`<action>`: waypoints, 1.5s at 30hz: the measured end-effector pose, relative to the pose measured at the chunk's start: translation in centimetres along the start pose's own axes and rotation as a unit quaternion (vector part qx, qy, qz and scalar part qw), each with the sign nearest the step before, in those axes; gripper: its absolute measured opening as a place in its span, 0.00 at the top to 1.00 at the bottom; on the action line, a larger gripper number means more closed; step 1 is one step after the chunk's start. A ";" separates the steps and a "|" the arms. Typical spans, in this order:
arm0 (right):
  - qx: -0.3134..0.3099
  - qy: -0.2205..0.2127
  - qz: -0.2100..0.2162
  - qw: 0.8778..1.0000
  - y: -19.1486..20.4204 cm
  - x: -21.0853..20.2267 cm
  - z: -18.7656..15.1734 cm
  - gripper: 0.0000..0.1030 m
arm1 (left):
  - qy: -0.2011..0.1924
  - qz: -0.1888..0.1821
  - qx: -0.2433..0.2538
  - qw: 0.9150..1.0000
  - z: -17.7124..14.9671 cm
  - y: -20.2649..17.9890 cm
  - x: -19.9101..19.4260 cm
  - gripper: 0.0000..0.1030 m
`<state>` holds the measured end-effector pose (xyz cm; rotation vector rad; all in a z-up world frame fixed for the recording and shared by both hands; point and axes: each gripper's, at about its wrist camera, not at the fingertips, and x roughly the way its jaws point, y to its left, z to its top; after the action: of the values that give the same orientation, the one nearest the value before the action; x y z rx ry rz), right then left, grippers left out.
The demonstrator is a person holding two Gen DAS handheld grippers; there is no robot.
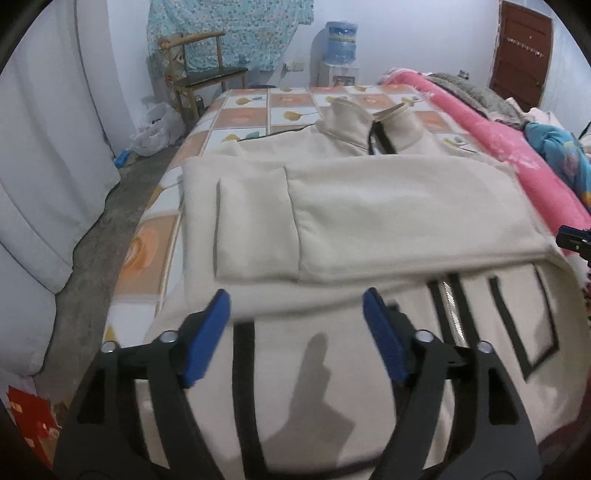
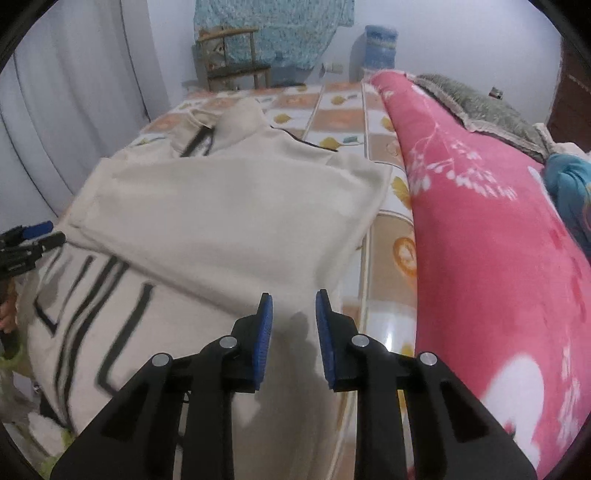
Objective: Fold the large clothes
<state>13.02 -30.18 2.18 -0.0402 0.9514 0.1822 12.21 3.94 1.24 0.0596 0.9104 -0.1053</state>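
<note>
Left gripper [image 1: 295,314]: jaws spread wide, blue pads well apart; nothing between them; it hangs above the near part of the jacket; its tip also shows at the left edge of the right wrist view

Right gripper [image 2: 293,314]: jaws narrow, a small gap between the blue pads; no cloth in the gap; it points down over the jacket's near right edge, beside the bare bedsheet

Jacket [image 1: 369,206]: cream fleece with black trim, lying front up across the bed; both sleeves folded over the chest, one overlapping the other; near hem hangs off the near edge of the bed; black zipper [image 1: 452,306] runs up the lower front, partly under the folded sleeves; collar [image 1: 365,122] stands open at the far end

Bedsheet [image 1: 243,114]: tiled pattern of orange and white squares with leaf prints; it lies under the jacket

Pink blanket [image 2: 491,236]: white floral print, heaped along the right side of the bed, just beside the jacket; a grey blanket [image 2: 491,107] lies on its far part

Wooden chair [image 1: 207,70]: against the far wall, beyond the bed; a patterned blue cloth [image 1: 240,33] hangs behind it

Water dispenser [image 1: 341,51]: blue bottle on top, by the far wall
</note>
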 end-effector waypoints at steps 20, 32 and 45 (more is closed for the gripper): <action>-0.002 0.022 -0.041 0.999 12.3 -0.1 -10.7 0.11 | 0.038 0.034 -0.041 0.998 -11.1 -1.8 -2.8 0.08; 0.051 0.033 -0.059 0.996 11.9 0.3 -10.6 0.06 | 0.040 0.043 -0.051 0.997 -11.2 -1.9 -2.9 0.08; 0.055 0.026 -0.062 0.996 11.9 0.4 -10.7 0.06 | 0.040 0.046 -0.051 0.997 -11.6 -1.9 -3.4 0.08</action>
<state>2.57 -19.64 -3.80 -0.0021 1.0060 0.0137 0.81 3.37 -3.18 0.0106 0.9908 0.0291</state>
